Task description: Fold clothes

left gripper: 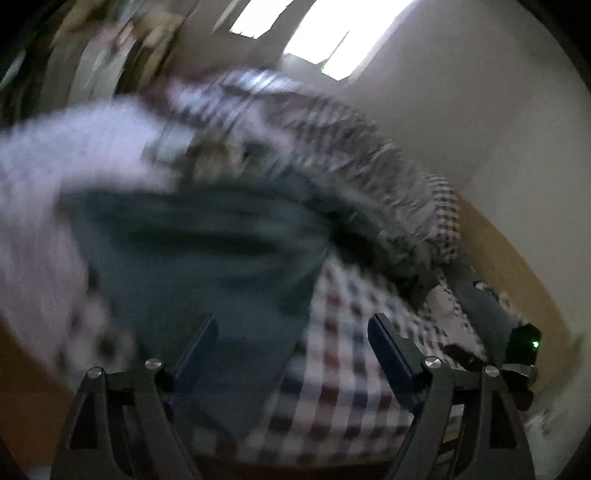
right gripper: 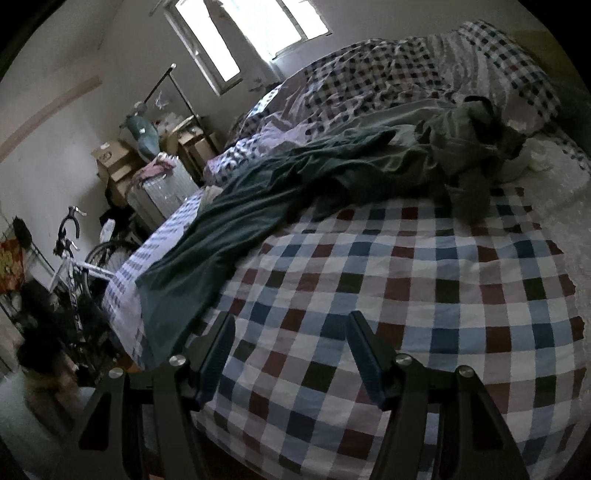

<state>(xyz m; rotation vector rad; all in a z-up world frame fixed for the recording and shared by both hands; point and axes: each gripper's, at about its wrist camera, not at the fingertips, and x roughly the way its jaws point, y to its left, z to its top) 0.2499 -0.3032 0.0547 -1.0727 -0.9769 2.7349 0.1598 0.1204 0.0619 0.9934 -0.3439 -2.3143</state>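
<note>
A dark teal garment (right gripper: 236,206) lies stretched along the left side of the checkered bed (right gripper: 424,280), one end hanging toward the bed's left edge. A crumpled olive-green garment (right gripper: 469,147) lies further back on the bed. My right gripper (right gripper: 291,332) is open and empty, above the checkered cover just right of the teal garment's near end. In the blurred left wrist view the teal garment (left gripper: 199,251) fills the middle. My left gripper (left gripper: 291,332) is open and empty, close over the garment's edge and the checkered cover (left gripper: 351,354).
A rumpled checkered duvet (right gripper: 388,70) and pillow lie at the head of the bed. A bicycle (right gripper: 74,258), cardboard boxes (right gripper: 114,162) and a white hamper (right gripper: 166,192) stand on the floor to the left of the bed. A window (right gripper: 251,33) is behind.
</note>
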